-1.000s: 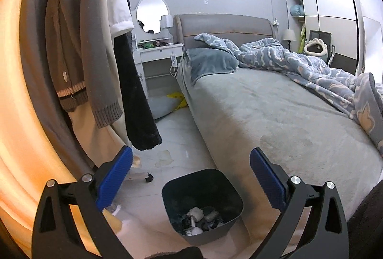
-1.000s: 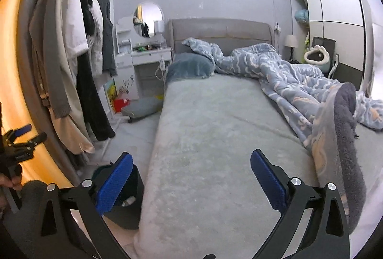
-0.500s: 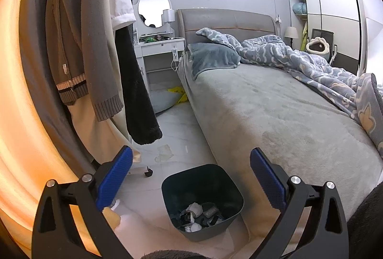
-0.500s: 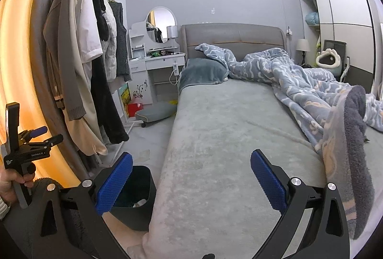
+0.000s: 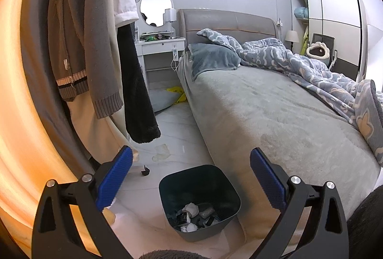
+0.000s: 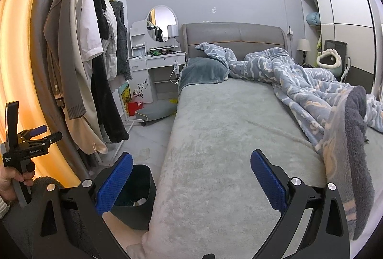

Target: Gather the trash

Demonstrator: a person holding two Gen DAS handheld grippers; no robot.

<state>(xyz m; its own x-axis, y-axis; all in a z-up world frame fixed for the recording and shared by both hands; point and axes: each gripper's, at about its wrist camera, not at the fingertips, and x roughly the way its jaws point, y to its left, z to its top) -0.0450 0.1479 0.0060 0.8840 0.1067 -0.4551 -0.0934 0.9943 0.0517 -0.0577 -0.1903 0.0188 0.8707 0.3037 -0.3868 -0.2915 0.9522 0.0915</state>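
Hovering spread left gripper [image 5: 191,177] above bin [image 5: 199,201]

White lettering on the left gripper [image 6: 36,136] body reads roughly "GenRobot.AI"; nothing else is legible.

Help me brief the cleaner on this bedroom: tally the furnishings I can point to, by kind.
Beds: 1, the grey bed
Lamps: 2, dresser lamp and bedside lamp
Mirrors: 1, oval mirror
Trash bins: 1, dark bin
Pillows: 1, blue-grey pillow
Total: 6
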